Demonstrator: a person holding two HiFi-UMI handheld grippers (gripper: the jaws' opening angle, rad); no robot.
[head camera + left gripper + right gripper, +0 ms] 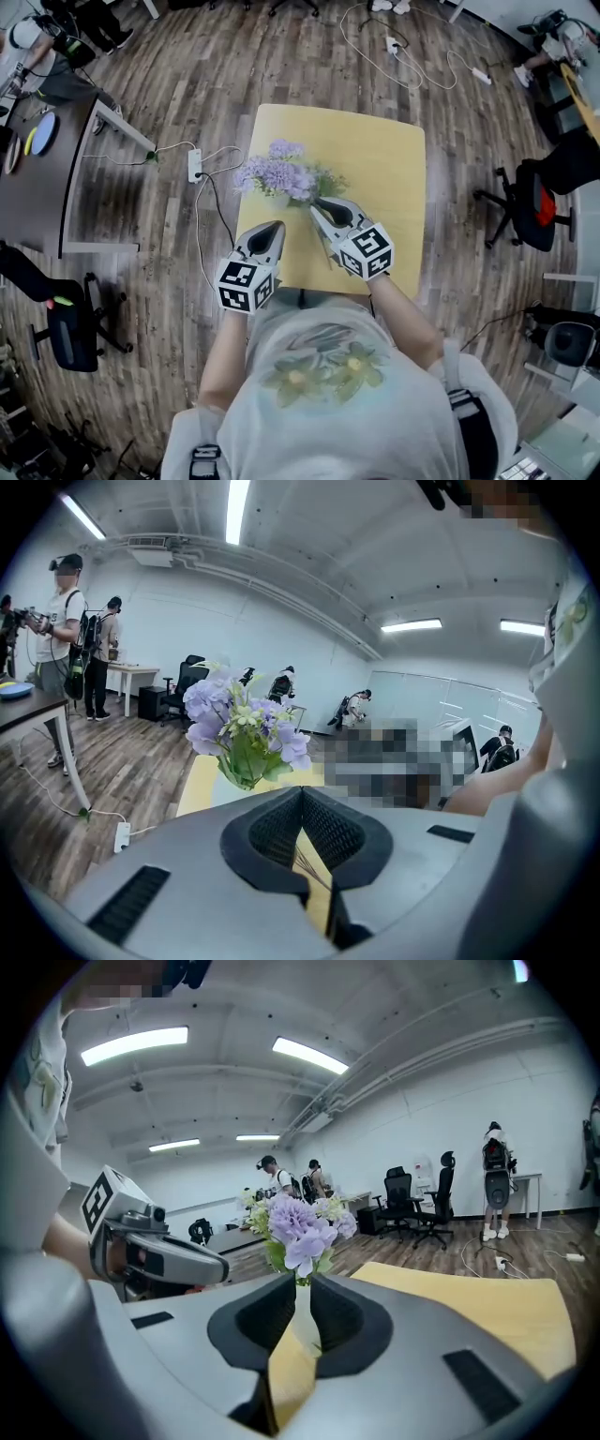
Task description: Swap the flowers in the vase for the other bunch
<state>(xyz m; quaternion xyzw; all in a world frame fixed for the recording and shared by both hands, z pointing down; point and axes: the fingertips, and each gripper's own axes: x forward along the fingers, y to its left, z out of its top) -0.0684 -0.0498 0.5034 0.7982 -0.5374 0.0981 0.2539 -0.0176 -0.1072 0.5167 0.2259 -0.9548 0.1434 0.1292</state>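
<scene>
Head view: the purple flowers (281, 173) in their white vase (304, 1307) stand on the worktop (375, 159) just ahead of the right hand-held gripper (315, 202), jaws a narrow empty slit, and the left hand-held gripper (276, 226), jaws together; both forearms (401, 314) reach forward.

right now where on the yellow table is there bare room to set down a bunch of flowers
The right half of the table, from the flowers across to its right edge, is bare, and so is the far strip behind the flowers. The near left is crowded: the left gripper and right gripper sit just short of the flowers.
</scene>
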